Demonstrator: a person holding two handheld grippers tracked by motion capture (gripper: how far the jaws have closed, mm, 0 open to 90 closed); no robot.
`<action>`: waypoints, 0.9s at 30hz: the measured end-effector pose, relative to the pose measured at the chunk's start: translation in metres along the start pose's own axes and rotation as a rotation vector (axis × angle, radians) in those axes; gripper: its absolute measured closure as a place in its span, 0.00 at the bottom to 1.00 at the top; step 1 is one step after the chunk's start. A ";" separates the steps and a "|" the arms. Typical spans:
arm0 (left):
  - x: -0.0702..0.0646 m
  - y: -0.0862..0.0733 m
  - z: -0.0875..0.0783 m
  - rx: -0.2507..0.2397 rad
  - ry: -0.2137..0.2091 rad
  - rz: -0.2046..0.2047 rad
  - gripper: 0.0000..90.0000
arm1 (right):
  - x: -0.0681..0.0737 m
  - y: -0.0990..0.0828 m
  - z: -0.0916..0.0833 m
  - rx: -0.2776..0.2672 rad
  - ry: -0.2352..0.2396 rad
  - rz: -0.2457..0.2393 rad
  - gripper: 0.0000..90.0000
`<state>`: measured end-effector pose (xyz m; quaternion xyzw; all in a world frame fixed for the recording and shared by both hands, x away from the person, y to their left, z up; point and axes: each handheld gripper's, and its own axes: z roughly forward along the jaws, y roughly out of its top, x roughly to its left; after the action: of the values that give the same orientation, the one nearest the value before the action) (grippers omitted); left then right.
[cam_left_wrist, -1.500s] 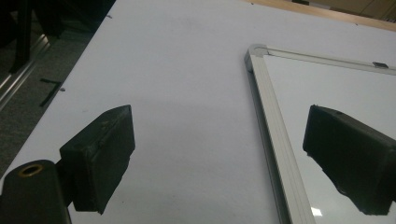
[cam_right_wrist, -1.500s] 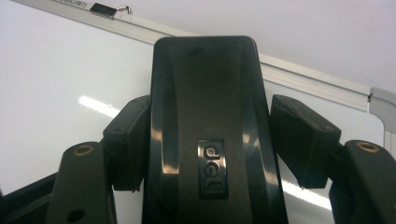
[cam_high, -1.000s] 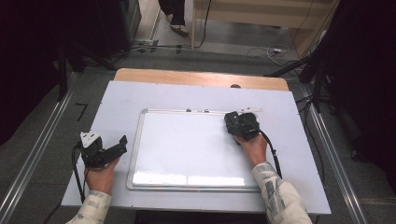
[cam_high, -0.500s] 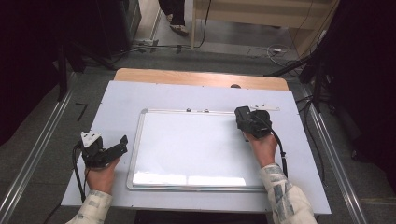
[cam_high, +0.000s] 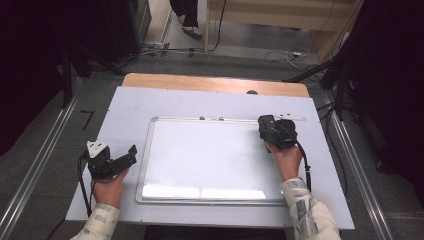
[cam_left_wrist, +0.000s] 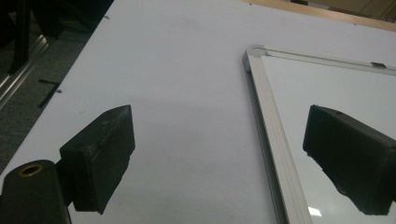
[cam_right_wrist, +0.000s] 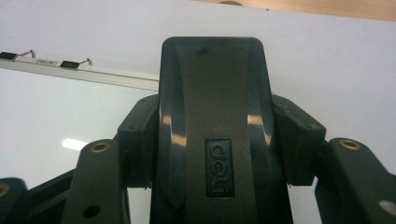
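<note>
The right gripper (cam_high: 267, 127) held a black eraser (cam_right_wrist: 212, 126) pinched between its jaws, which pressed against the eraser's two sides. In the right gripper view the eraser stood lengthwise between the jaws, its glossy back and small raised logo facing the camera, and its far end reached past the top edge of the whiteboard (cam_right_wrist: 56, 116). From the high view this gripper sat over the upper right corner of the whiteboard (cam_high: 210, 155), with the person's right hand (cam_high: 286, 160) behind it and its cable trailing back along the sleeve. Whether the eraser touched the board surface could not be told.

The left gripper (cam_high: 125, 157) was spread wide with nothing between its jaws. It rested low over the white table (cam_high: 130, 107), just beside the whiteboard's left frame. In the left gripper view one jaw lay over the bare table (cam_left_wrist: 177, 70) and the other over the board's white surface (cam_left_wrist: 327, 88), with the metal frame running between them. The person's left hand (cam_high: 107, 187) gripped it from behind.

The whiteboard lay flat in the middle of the table, its surface clean and reflecting a ceiling light near the front edge. Two small clips (cam_right_wrist: 70, 63) sat on its top frame.
</note>
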<state>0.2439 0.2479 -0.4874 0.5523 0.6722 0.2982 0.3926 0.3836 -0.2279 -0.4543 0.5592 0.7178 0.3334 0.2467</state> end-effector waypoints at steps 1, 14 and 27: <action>0.000 0.000 0.000 0.000 0.001 0.000 0.11 | 0.000 0.000 0.000 0.000 -0.006 0.000 0.43; 0.000 0.000 0.000 0.000 0.001 0.000 0.11 | 0.004 -0.001 0.006 0.000 -0.036 0.025 0.43; 0.000 0.000 0.001 0.003 0.000 0.001 0.11 | 0.014 -0.011 0.028 0.063 -0.125 0.029 0.43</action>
<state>0.2449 0.2479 -0.4877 0.5531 0.6725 0.2972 0.3919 0.3935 -0.2105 -0.4807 0.5966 0.7031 0.2785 0.2686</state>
